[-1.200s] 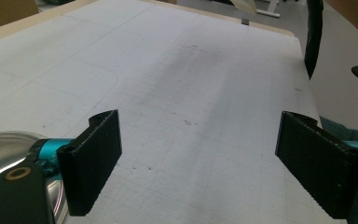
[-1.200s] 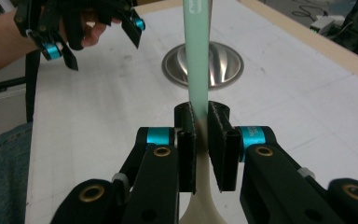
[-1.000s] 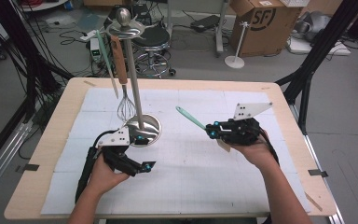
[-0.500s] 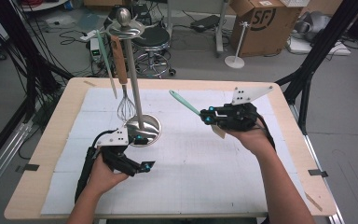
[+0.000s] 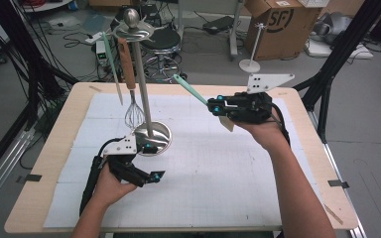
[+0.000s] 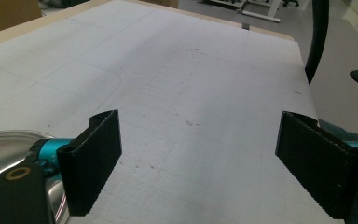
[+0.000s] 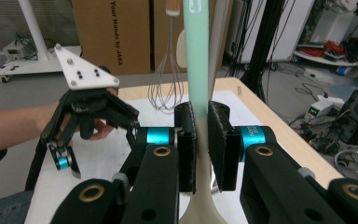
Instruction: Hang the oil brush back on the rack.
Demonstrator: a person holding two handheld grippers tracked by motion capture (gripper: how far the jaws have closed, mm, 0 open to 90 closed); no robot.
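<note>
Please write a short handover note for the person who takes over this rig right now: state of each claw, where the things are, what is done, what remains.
Right claw: shut on the mint-handled utensil, held in the air above the table, handle end pointing toward the rack.
Left claw: open, nothing between the jaws, low over the mat beside the rack base.
Rack: a whisk and another mint utensil hang from its top.
Done: utensil gripped and off the table.
Left: probably hang it on the rack, then release.
</note>
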